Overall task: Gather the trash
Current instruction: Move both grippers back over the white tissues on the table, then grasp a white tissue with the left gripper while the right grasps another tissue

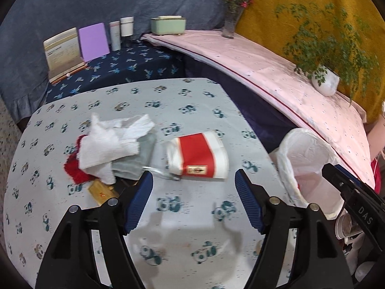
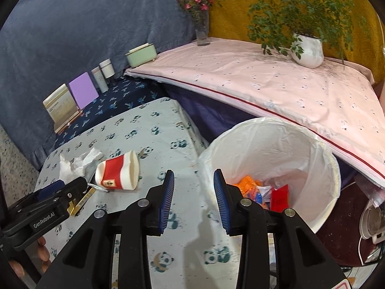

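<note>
1. The left tool (image 1: 193,197) is open and holds nothing; the right tool (image 2: 193,198) stands partly open, also holding nothing.
2. One crushed paper cup (image 1: 198,155) lies on its side on the desk (image 1: 192,240), just ahead of the left tool, not yet between its fingers.
3. It looks light and thin-walled, already dented, so it should give under a squeeze; across the red band is likely the best place to grip it.
4. One heap of white tissue (image 1: 113,139) lies ahead and to the left of the left tool, soft and loose. It partly covers a grey piece, something red and fuzzy, and a gold wrapper (image 1: 102,191).
5. One lined bin (image 2: 272,168) stands directly ahead of the right tool, with trash already inside.
</note>
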### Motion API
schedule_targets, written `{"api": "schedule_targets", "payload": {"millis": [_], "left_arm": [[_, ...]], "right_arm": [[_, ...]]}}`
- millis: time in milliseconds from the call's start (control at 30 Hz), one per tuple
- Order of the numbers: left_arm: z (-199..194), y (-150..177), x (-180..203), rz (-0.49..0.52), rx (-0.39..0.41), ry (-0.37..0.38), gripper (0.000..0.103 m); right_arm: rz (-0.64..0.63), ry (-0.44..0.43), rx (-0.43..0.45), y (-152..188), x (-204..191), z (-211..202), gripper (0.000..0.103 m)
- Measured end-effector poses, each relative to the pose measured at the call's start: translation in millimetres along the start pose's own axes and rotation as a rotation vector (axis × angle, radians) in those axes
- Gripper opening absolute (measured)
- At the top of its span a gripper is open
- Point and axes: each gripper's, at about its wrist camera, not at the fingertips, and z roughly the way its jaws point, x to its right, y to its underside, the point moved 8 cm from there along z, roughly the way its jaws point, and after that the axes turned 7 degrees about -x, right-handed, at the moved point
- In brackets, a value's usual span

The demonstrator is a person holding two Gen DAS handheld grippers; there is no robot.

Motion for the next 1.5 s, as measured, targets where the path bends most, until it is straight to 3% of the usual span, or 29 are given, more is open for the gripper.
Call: {"api": "schedule_targets", "payload": {"millis": [233,467,567,1000,1033,1100,1233,1300,1367,1500], "left_arm": [[-3.5,2.1,-50.8,-0.083,0.005,-0.058,0.069],[-1.0,1.3,-97.4,-0.176,0.001,-0.101,0.082],[3.1,-0.2,-113.1,-0.207,-0.003,-0.11,0.083],[41.2,-20.2,-137.5,-0.251,-0.063,-0.086,0.081],[45.1,-21.0,-138.4,-0.25,-0.07,-0.081,0.08],[51.8,-21.1,-139.7,-0.243,-0.087,-0.072,0.063],[60.4,-16.9,-140.8,-0.23,-0.126,-0.038,0.041],[61.3,-13.8,-142.5,-0.226,-0.137,-0.025,0.019],[59.1,-11.0,-146.0,-0.229,-0.139,-0.013,0.007],[46.3,-7.8,-157.6,-0.241,-0.116,-0.017,0.004]], "right_arm": [[-0.063,-0.035,-0.021,4.0,-43.8,9.4,0.036],[-0.114,-0.066,-0.043,6.5,-78.7,19.9,0.039],[-0.133,-0.08,-0.055,7.4,-92.2,25.8,0.039],[-0.199,-0.126,-0.1,3.1,-147.4,59.2,0.039],[-0.203,-0.129,-0.1,2.4,-150.7,60.8,0.039],[-0.208,-0.134,-0.104,0.8,-155.3,64.1,0.039],[-0.222,-0.144,-0.112,-1.5,-167.1,71.3,0.039],[-0.23,-0.149,-0.117,-2.1,-173.7,75.2,0.039],[-0.237,-0.156,-0.122,-1.6,-180.0,78.1,0.039],[-0.253,-0.174,-0.133,-0.4,-193.2,83.5,0.039]]}}
